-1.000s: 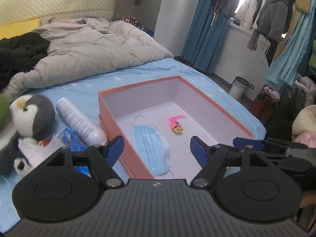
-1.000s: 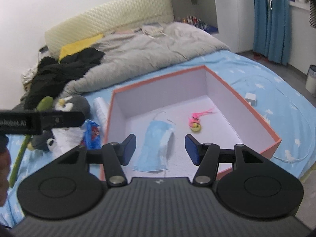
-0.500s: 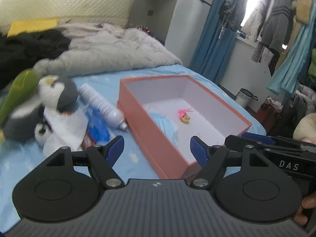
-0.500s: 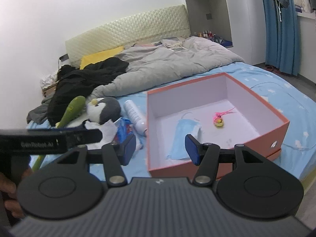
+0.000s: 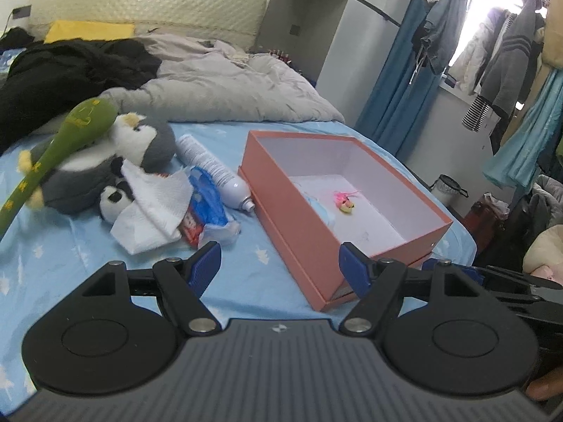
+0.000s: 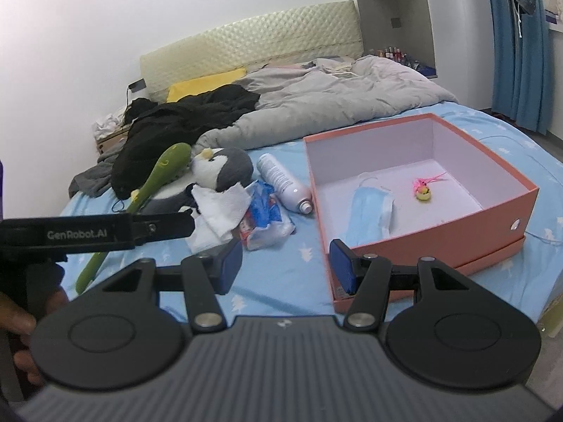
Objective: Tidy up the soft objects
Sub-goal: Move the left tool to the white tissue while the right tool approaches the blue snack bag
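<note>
An open salmon box [image 5: 281, 190] [image 6: 492, 211] sits on the blue bed; inside lie a blue face mask [image 6: 369, 214] and a small pink-and-yellow toy [image 5: 345, 202] [image 6: 424, 190]. Left of the box is a pile: a grey penguin plush [image 5: 140, 137] [image 6: 225, 168], a green plush stick [image 5: 52, 151] [image 6: 158, 176], white tissue [image 5: 151, 207] [image 6: 218, 211], a blue snack bag [image 5: 207, 207] [image 6: 264, 218] and a white spray can [image 5: 214, 172] [image 6: 285, 183]. My left gripper [image 5: 279, 269] is open over the sheet near the box's near corner. My right gripper [image 6: 285, 263] is open and holds nothing.
A grey duvet [image 5: 228, 88] and black clothes [image 5: 63, 70] cover the far bed. Blue curtains [image 5: 401, 81], hanging clothes [image 5: 499, 52] and a small bin [image 5: 447, 190] stand right of the bed. A hand holds the left gripper's black body [image 6: 88, 234] at the right wrist view's left.
Both grippers have pulled back from above the box toward the bed's near side, so the box looks smaller and the pile of soft things has come into view. Both jaws kept their width.
</note>
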The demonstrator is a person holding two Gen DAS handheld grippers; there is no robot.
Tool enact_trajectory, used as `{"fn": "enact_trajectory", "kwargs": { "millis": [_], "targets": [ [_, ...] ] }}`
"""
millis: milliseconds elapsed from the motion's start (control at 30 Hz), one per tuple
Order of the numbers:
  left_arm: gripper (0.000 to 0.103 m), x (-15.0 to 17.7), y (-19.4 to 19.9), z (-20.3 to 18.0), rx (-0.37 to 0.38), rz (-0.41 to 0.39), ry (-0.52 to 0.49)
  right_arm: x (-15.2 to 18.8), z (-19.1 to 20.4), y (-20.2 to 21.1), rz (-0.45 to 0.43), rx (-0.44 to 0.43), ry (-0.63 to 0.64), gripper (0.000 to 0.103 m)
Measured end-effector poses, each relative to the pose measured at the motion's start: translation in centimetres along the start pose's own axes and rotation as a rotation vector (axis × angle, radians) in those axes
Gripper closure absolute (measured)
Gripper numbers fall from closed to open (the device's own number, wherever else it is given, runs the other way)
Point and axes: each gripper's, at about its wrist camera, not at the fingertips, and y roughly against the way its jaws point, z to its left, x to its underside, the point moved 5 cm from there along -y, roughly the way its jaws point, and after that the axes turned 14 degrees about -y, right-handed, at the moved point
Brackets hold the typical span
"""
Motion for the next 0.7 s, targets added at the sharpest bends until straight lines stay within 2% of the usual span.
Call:
{"fn": "enact_trajectory", "kwargs": {
  "millis": [333, 700],
  "targets": [
    [0.025, 3.2, 1.2, 1.6, -0.046, 0.04, 0.032, 2.1, 1.3, -0.3, 0.052, -0.013, 0.029, 0.045],
    [0.025, 4.6, -0.3, 4.0, -0.088, 0.066, 0.099, 3.2, 1.5, -3.1, 0.068, -0.033, 0.05, 0.045]
  ]
}}
